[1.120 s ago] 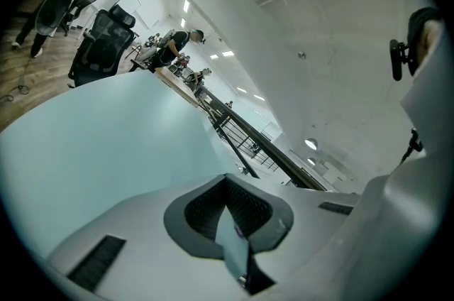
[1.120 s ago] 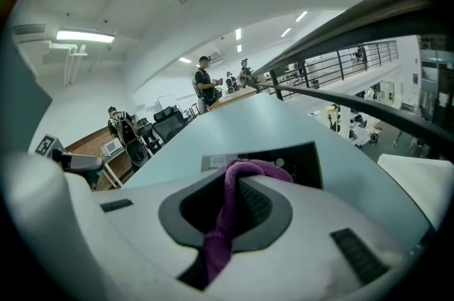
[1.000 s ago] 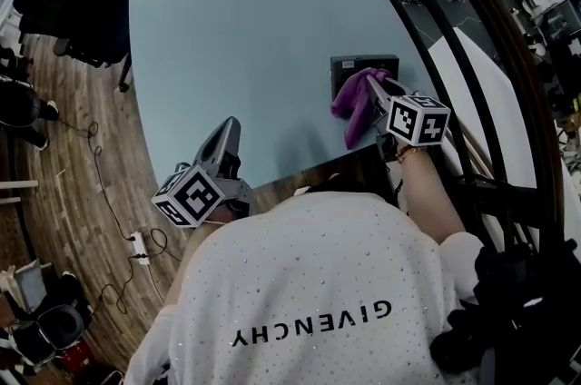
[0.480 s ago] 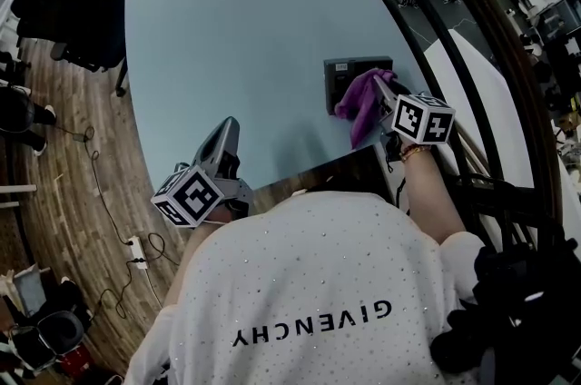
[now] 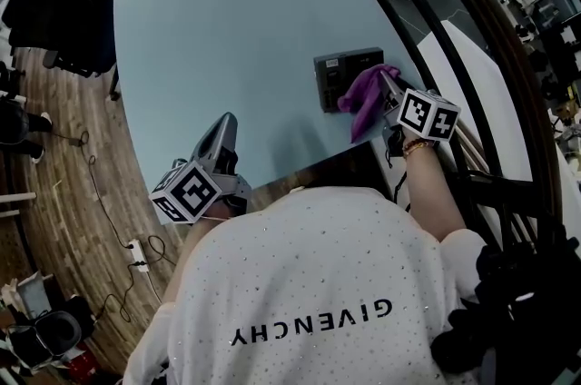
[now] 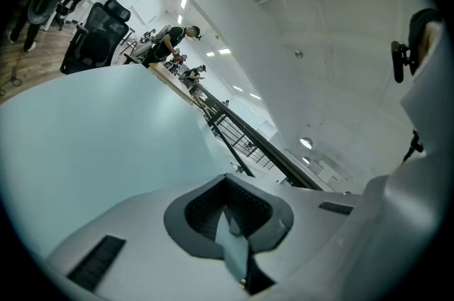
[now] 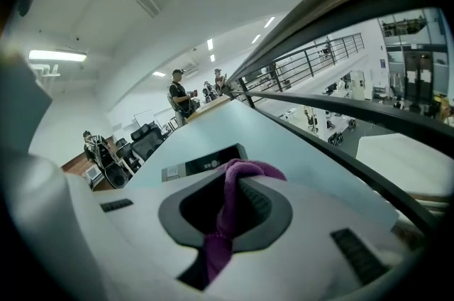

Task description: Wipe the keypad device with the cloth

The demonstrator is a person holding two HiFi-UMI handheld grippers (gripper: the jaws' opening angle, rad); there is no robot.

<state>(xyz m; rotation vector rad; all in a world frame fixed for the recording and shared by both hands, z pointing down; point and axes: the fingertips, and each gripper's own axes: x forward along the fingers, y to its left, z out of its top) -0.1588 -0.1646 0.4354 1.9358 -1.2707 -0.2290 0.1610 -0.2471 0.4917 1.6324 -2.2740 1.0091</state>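
Note:
The dark keypad device (image 5: 345,76) lies flat on the pale blue table (image 5: 236,38) near its right edge; in the right gripper view the keypad device (image 7: 206,163) sits just beyond the jaws. A purple cloth (image 5: 366,97) hangs from my right gripper (image 5: 392,89), which is shut on it, over the device's right end. In the right gripper view the cloth (image 7: 230,204) is pinched in the right gripper (image 7: 237,211). My left gripper (image 5: 221,136) rests by the table's near edge, shut and holding nothing; the left gripper (image 6: 230,221) points across bare tabletop.
A dark railing (image 5: 472,38) curves along the table's right side. Office chairs (image 5: 54,11) stand on the wooden floor at the left, with cables and a power strip (image 5: 138,249) below. People stand at the far end of the room (image 7: 181,97).
The right gripper with the cloth has shifted a little to the right along the keypad device, uncovering more of its left part. The left gripper has stayed put.

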